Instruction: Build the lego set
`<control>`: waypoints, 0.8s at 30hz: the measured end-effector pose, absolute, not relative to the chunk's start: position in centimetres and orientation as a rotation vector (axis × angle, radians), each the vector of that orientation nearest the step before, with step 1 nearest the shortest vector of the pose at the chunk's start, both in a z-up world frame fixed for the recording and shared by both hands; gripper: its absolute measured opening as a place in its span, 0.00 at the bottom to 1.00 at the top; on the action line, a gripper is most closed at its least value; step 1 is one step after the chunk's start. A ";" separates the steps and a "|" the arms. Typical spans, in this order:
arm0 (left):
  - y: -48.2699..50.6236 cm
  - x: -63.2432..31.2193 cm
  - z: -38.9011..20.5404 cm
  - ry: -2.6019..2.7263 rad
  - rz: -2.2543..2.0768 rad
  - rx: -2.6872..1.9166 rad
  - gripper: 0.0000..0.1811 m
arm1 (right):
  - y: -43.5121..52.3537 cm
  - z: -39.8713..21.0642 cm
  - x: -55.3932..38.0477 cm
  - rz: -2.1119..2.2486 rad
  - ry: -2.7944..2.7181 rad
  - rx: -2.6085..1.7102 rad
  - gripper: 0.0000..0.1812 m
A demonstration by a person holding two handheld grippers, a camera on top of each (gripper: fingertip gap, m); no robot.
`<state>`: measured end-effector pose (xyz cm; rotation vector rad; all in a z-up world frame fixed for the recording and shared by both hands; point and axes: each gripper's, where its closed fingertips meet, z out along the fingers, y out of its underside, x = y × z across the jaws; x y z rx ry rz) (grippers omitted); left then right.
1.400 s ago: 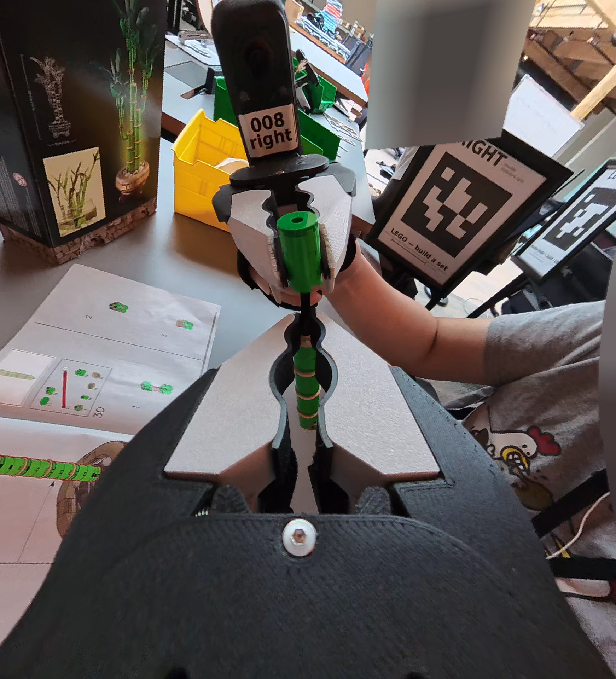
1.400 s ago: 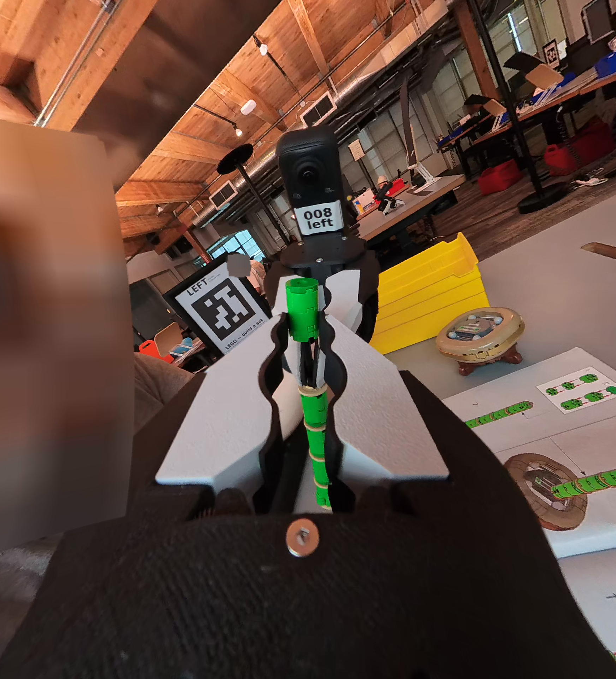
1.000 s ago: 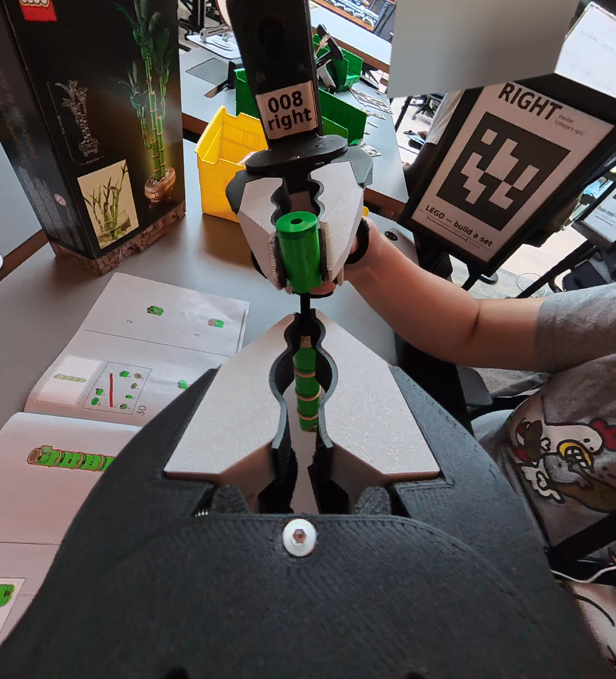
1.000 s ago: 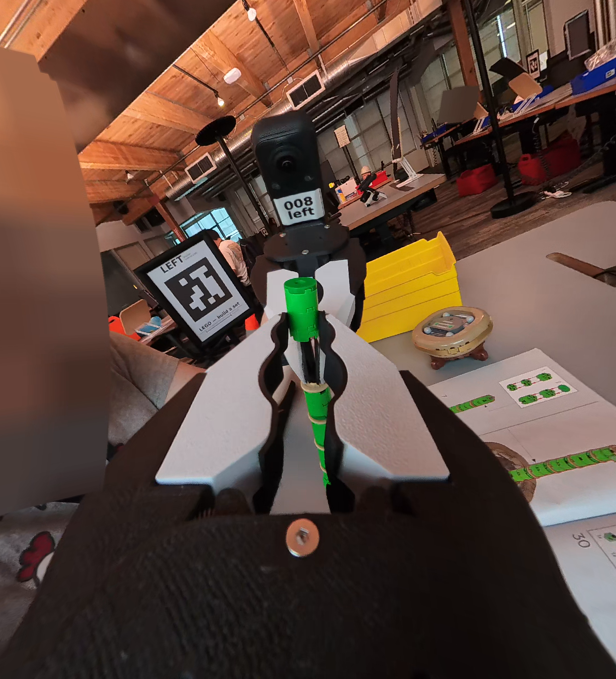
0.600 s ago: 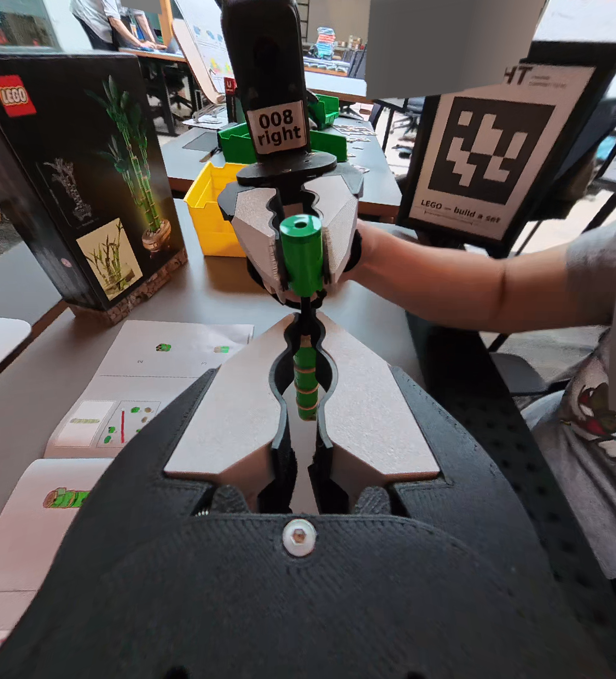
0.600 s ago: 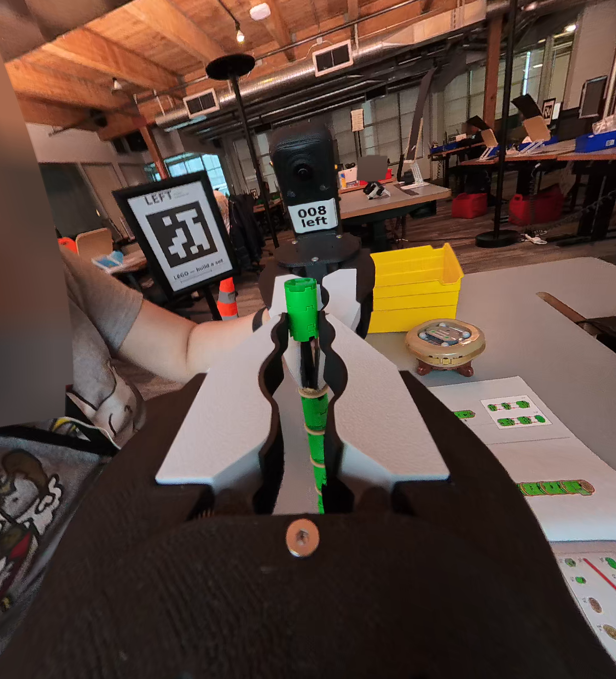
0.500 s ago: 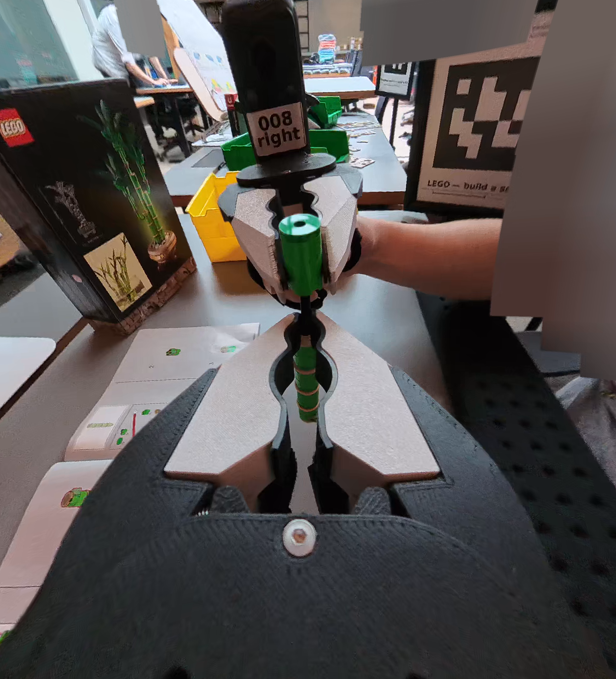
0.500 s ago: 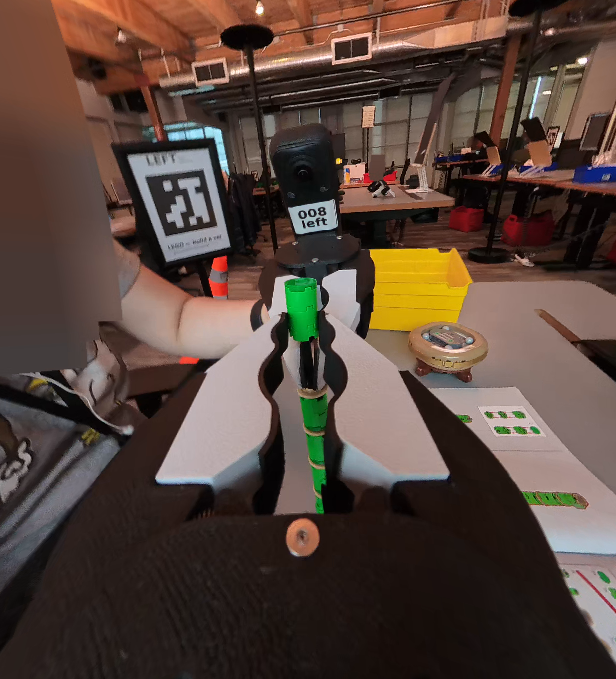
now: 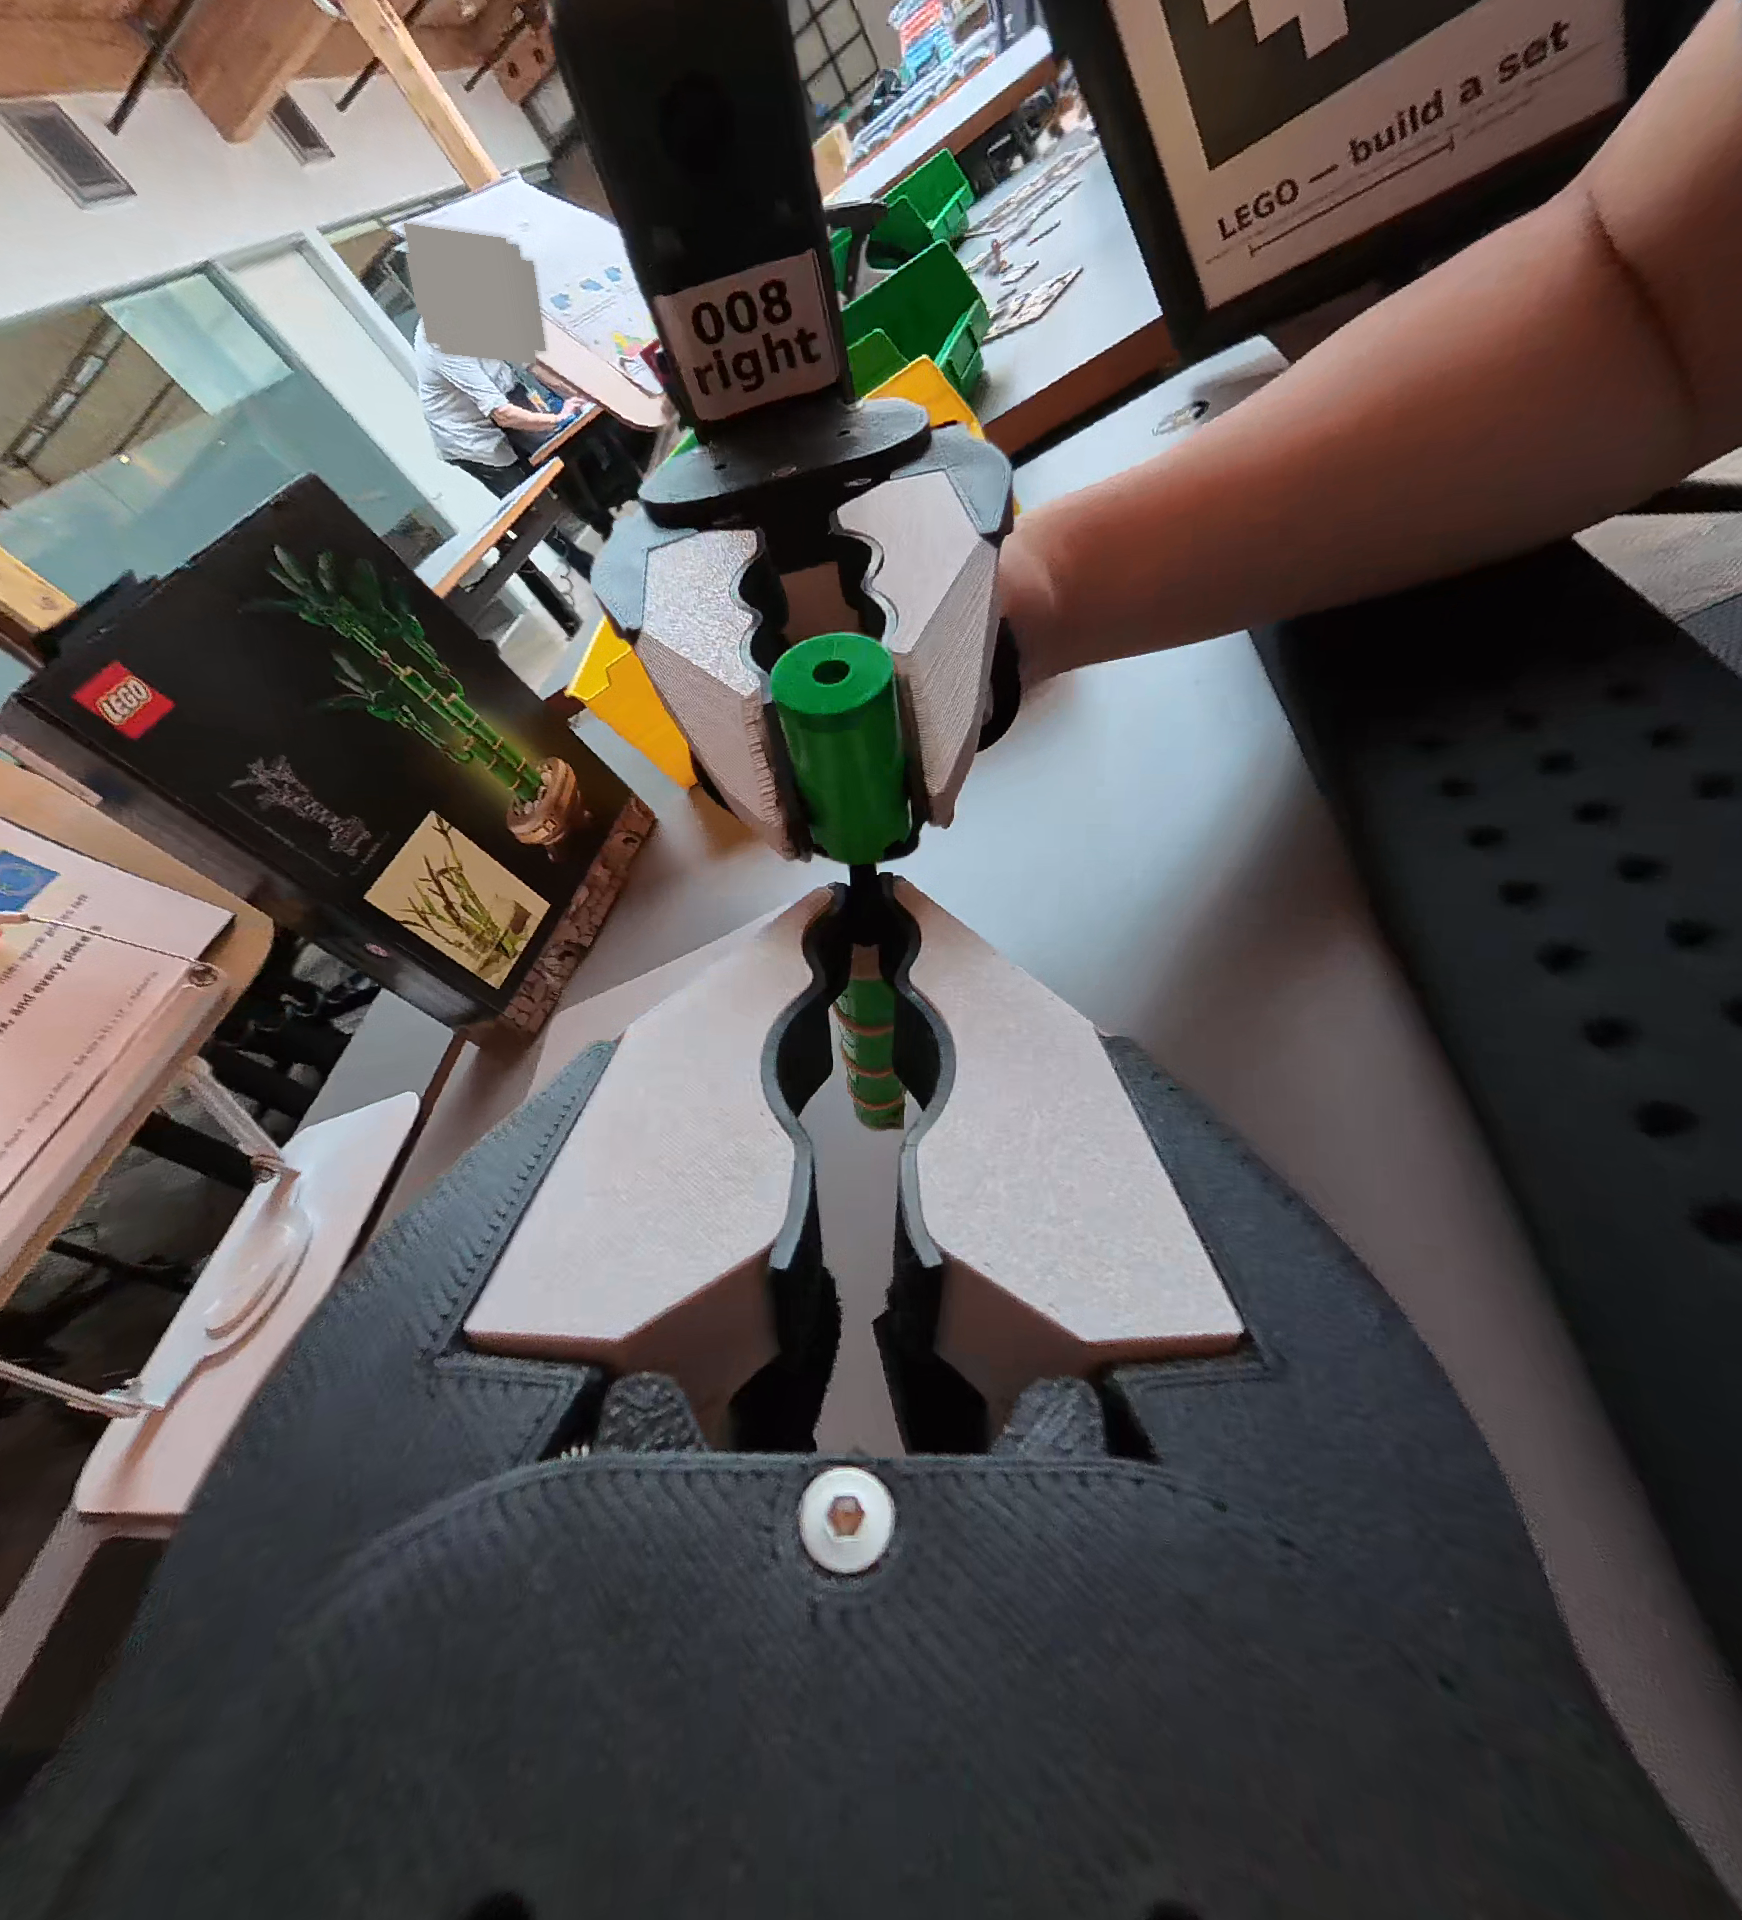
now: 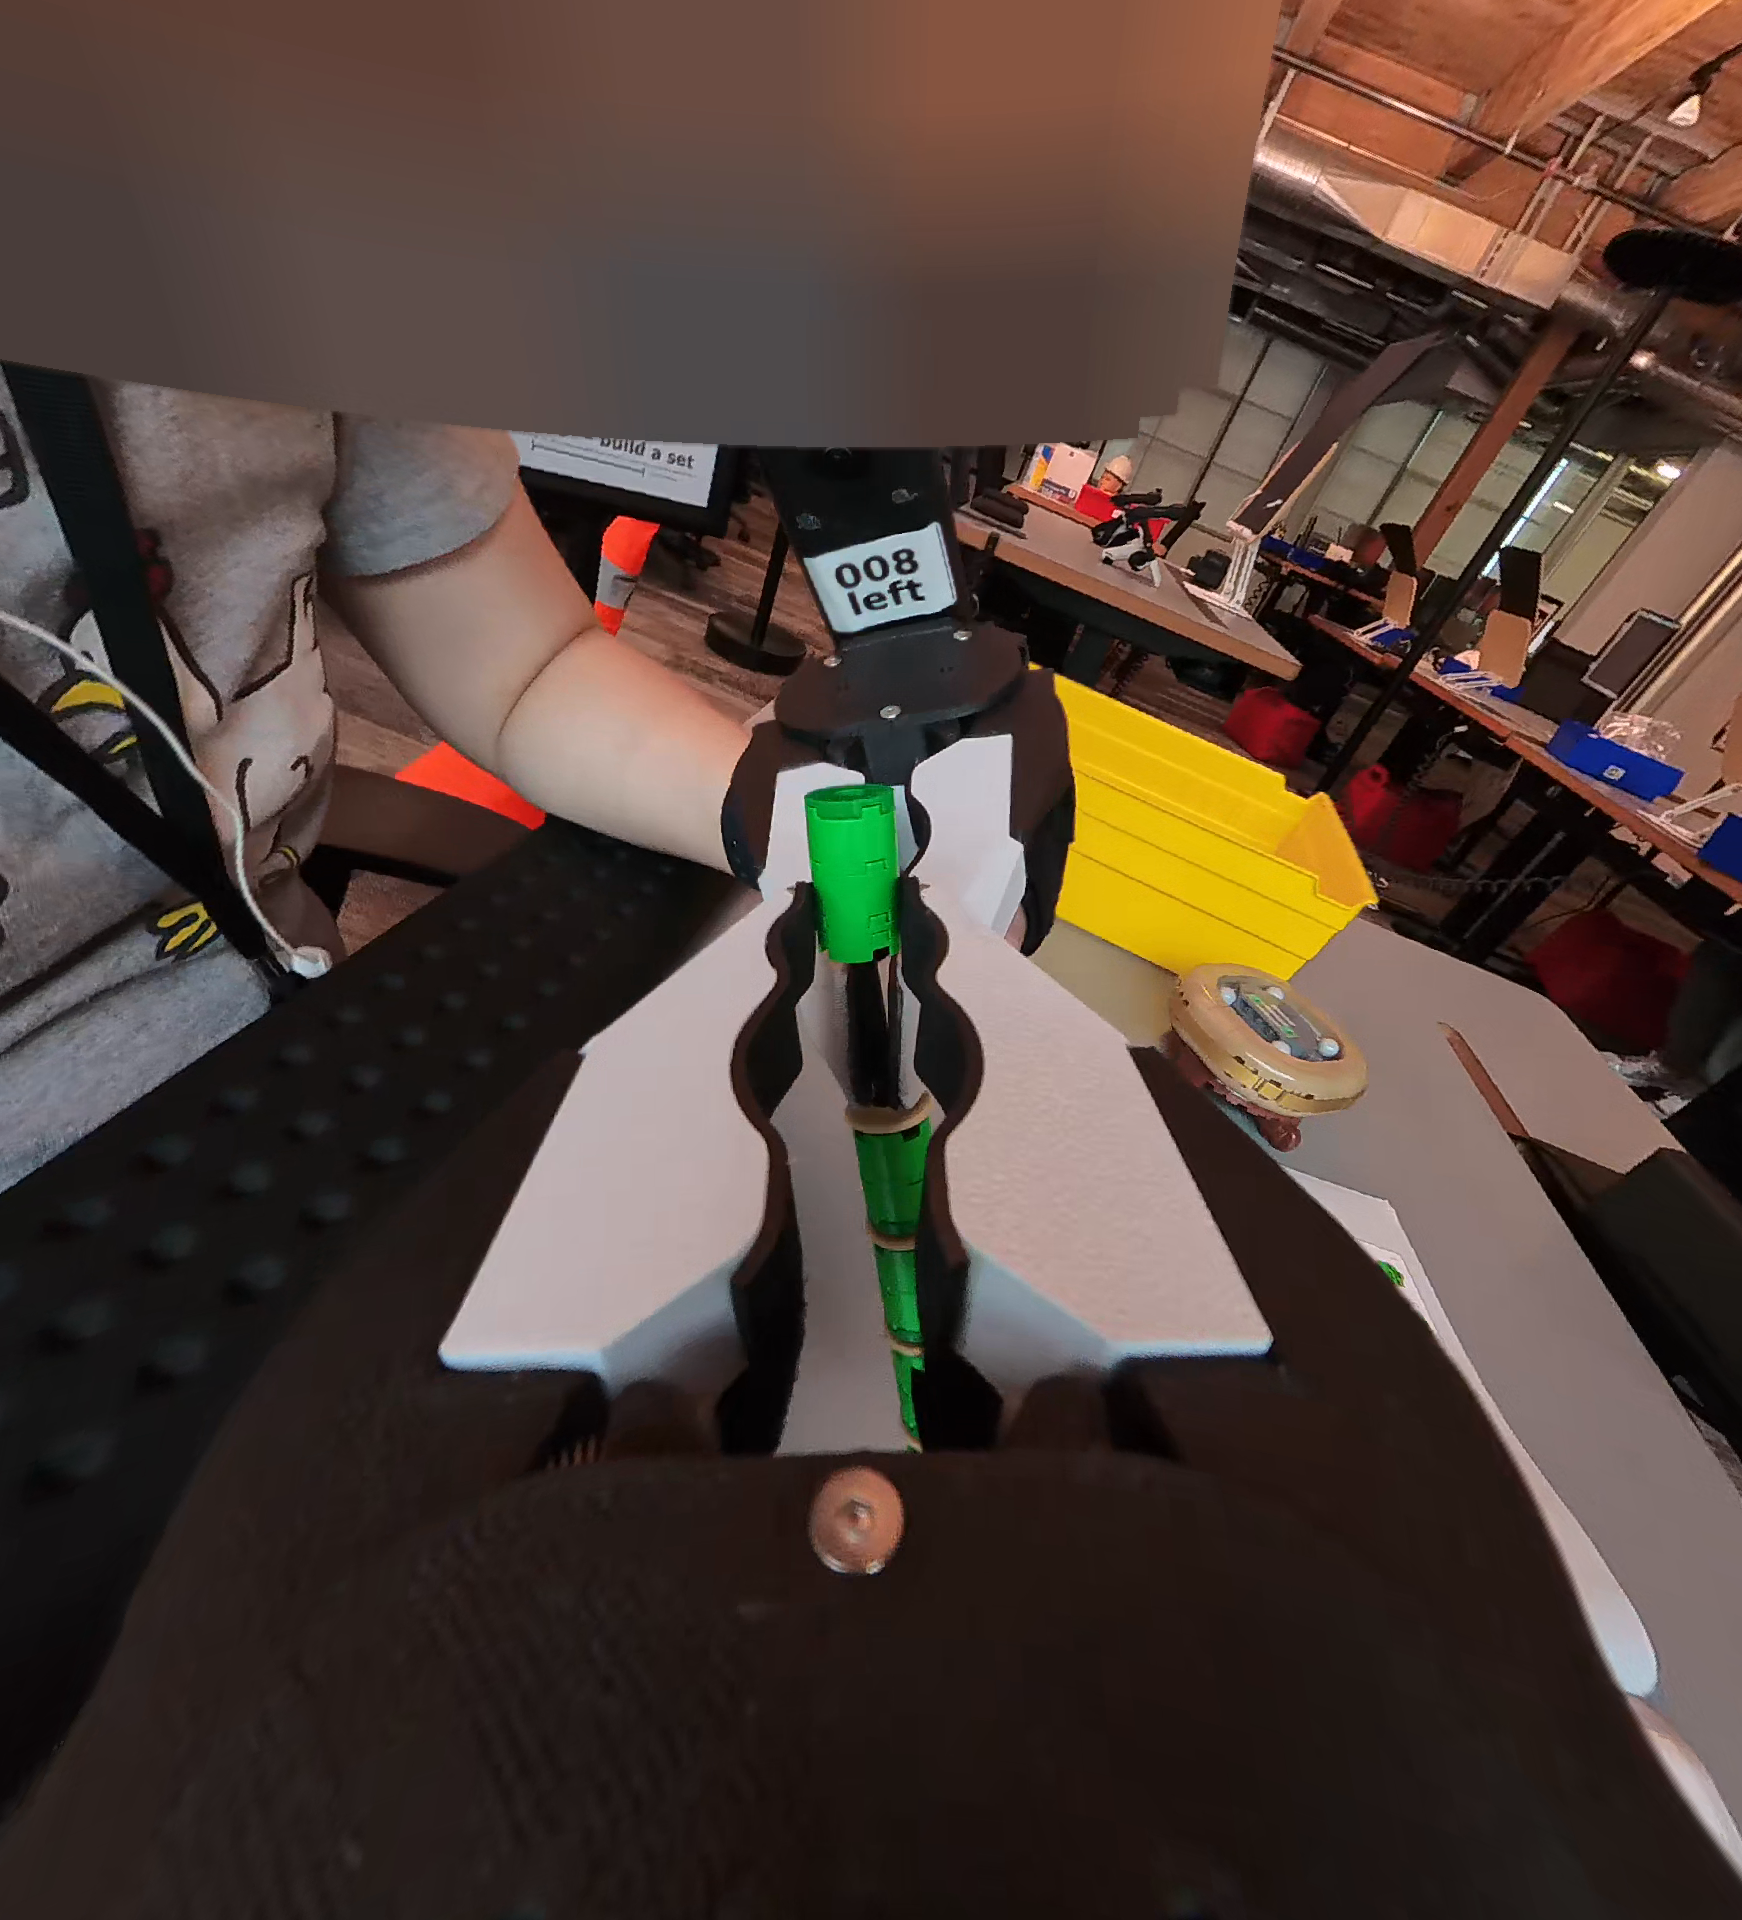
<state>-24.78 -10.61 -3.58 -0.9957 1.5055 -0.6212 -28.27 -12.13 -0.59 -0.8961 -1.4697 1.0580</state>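
Observation:
My right gripper (image 10: 856, 904) is shut on a plain green cylinder (image 10: 851, 873). It faces my left gripper (image 9: 862, 899) tip to tip above the table. A black axle (image 9: 859, 883) runs from the cylinder (image 9: 841, 758) into the left fingertips. The left gripper is shut on that axle, and a stalk of green segments with tan rings (image 9: 869, 1049) lies in its jaw gap. In the right wrist view a green-and-tan stalk (image 10: 888, 1236) also lies between my right fingers, behind the cylinder. The right gripper (image 9: 846, 831) shows head-on in the left wrist view.
The black set box (image 9: 327, 748) stands on the grey table (image 9: 1158, 883). A yellow bin (image 10: 1199, 852), a round gold base (image 10: 1262, 1049) and white booklet pages (image 10: 1449, 1382) are to the right. A black perforated seat (image 9: 1625, 935) and the person's arm (image 9: 1366, 447) are close. My two grippers' fingertips are within a few centimetres of each other.
Both grippers, still joined through the axle, have swung and tilted together. The booklet has left the left wrist view and the seat now fills its right side. Both grips are unchanged.

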 end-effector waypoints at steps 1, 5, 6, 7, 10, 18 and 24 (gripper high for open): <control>-10.7 -24.7 -3.7 1.506 -0.599 -0.988 0.02 | -12.2 -0.7 -28.2 1.047 -1.480 -0.891 0.08; -10.7 -24.6 -4.2 1.506 -0.594 -1.012 0.02 | -12.2 -1.3 -28.0 1.023 -1.500 -0.877 0.08; -10.8 -24.5 -4.4 1.511 -0.605 -1.022 0.01 | -12.2 -1.4 -27.9 1.028 -1.505 -0.884 0.08; -10.7 -24.5 -4.6 1.517 -0.609 -1.040 0.01 | -12.1 -1.7 -27.9 1.024 -1.511 -0.892 0.08; -10.7 -24.3 -5.0 1.526 -0.619 -1.068 0.01 | -12.1 -1.9 -27.8 1.035 -1.513 -0.901 0.08; -11.0 -24.5 -3.9 1.477 -0.663 -1.069 0.01 | -12.2 -0.8 -27.5 1.088 -1.451 -0.862 0.08; -10.9 -24.5 -3.9 1.477 -0.639 -1.063 0.01 | -12.3 -0.9 -27.5 1.060 -1.462 -0.861 0.08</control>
